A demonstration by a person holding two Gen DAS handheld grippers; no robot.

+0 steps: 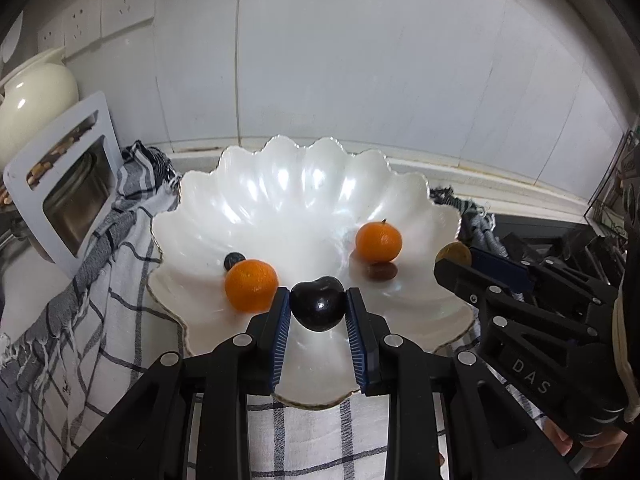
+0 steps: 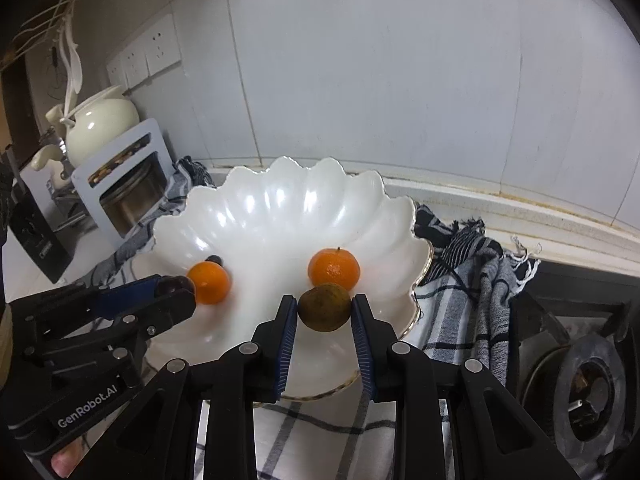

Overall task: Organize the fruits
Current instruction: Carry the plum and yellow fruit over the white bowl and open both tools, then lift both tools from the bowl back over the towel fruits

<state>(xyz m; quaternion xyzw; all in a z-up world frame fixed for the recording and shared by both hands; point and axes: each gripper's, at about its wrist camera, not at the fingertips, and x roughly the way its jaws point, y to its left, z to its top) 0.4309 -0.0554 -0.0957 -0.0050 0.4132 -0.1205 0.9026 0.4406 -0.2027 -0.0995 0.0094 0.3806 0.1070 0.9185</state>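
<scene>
two fruits carried in over the dish, each in its own gripper. the left gripper (image 1: 318, 306) is clamped on a dark cherry-like fruit (image 1: 318, 303), its blue pads pressing both flanks; the right gripper (image 2: 324, 310) is clamped likewise on a dull brown-green round fruit (image 2: 325, 307). both fruits hang above the near part of the white scalloped dish (image 1: 280, 184), which stands on a checked cloth (image 1: 116, 312) by the tiled wall. already lying in the dish: one mandarin to the left (image 1: 251, 286), a second mandarin to the right (image 1: 378, 243), and a small dark berry-like fruit (image 1: 234, 260) just behind the left one.

step in hand, as judged: delivery of the two held fruits into the dish; neither is set down yet. the next move would call for lowering each fruit to a bare patch of the dish floor, clear of the mandarins, before the jaws part, since round fruit on a glossy curved surface is likely to roll.

pose: both grippers point forward and downward toward the dish, side by side, the right gripper's tip showing at the right edge of the left view. fingertips of the person's hands (image 2: 66, 460) show at the handles.
</scene>
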